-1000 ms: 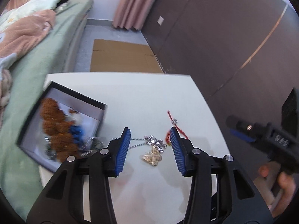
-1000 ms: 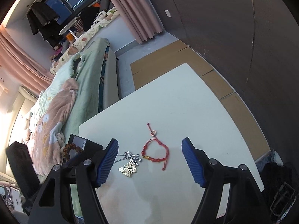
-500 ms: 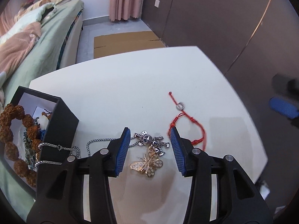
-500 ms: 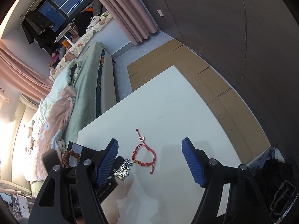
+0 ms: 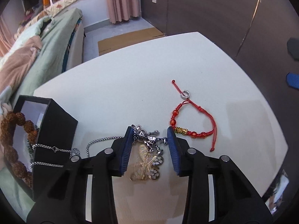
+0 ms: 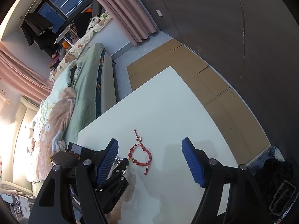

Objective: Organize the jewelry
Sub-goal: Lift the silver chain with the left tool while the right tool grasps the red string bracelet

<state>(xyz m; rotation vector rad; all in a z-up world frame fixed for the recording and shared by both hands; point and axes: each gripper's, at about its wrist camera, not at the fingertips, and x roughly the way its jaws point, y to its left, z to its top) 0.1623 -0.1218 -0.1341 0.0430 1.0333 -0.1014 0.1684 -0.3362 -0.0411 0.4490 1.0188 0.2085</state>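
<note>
In the left wrist view my left gripper [image 5: 150, 133] is open and low over the white table [image 5: 130, 78], its jaws on either side of a silver figure pendant [image 5: 148, 140] and a gold butterfly brooch [image 5: 146, 165]. The pendant's steel chain [image 5: 56, 149] runs left over the wall of a black jewelry box [image 5: 56, 123] holding a brown bead bracelet [image 5: 11, 140]. A red cord bracelet [image 5: 194, 123] with a silver ring [image 5: 185, 94] lies right of the jaws. My right gripper [image 6: 150, 145] is open, high above the table, with the red bracelet [image 6: 140, 155] below it.
A bed with green and pink bedding [image 5: 37, 43] stands along the table's left side. Flattened cardboard [image 6: 186, 71] lies on the floor beyond the table. A dark wall [image 5: 224, 9] runs along the right. The table's right edge [image 5: 276, 130] is near the bracelet.
My left gripper has moved forward and down, so the pendant and brooch now sit between its jaws. The right gripper has risen and drawn back; the table looks smaller below it.
</note>
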